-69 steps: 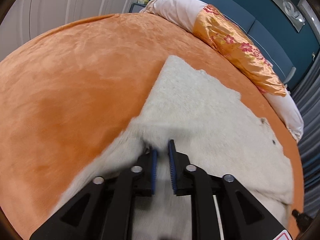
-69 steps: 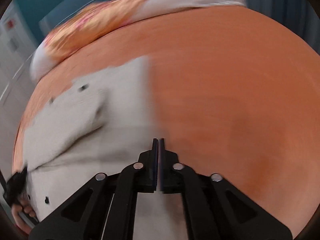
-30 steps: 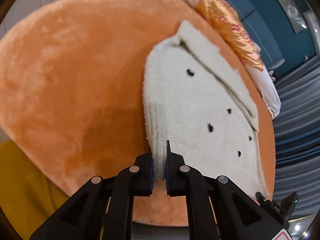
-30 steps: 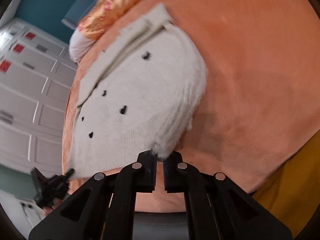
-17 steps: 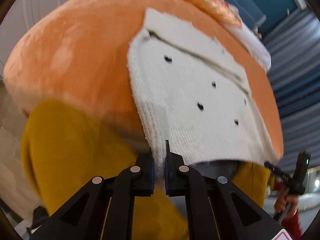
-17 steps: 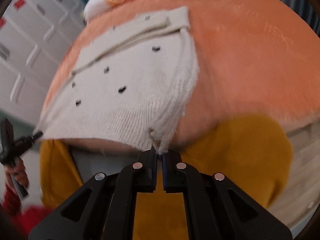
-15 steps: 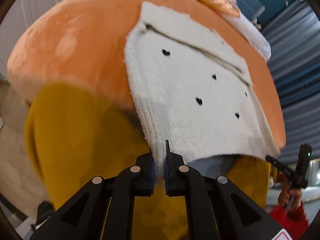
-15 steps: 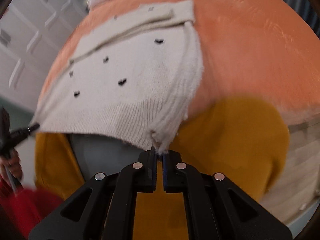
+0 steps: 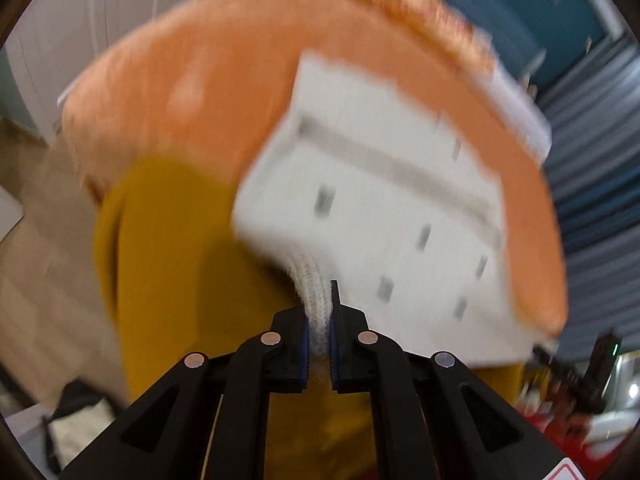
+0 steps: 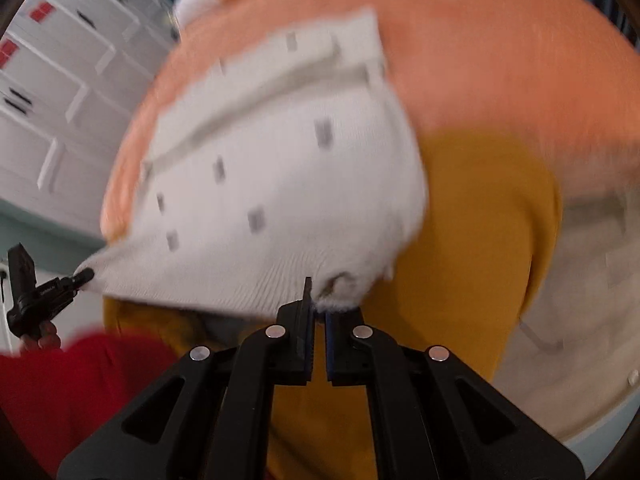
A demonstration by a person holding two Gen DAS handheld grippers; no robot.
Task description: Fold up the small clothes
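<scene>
A small white knit cardigan (image 9: 392, 208) with dark buttons stretches from the orange bed cover toward me, its ribbed hem lifted past the bed's edge. My left gripper (image 9: 319, 320) is shut on one hem corner. My right gripper (image 10: 316, 312) is shut on the other hem corner of the cardigan (image 10: 280, 184). In the right wrist view the left gripper (image 10: 76, 278) shows at the far left, pinching its corner. Both views are motion-blurred.
The orange bed cover (image 9: 200, 80) drops to a mustard-yellow bed skirt (image 9: 180, 260). Patterned pillows (image 9: 432, 12) lie at the head. White cabinets (image 10: 60, 80) stand beside the bed. A red sleeve (image 10: 60, 380) is at the lower left.
Both grippers have pulled back and risen with the hem, dragging the cardigan off the bed's near edge. More of the yellow skirt and the floor now shows below.
</scene>
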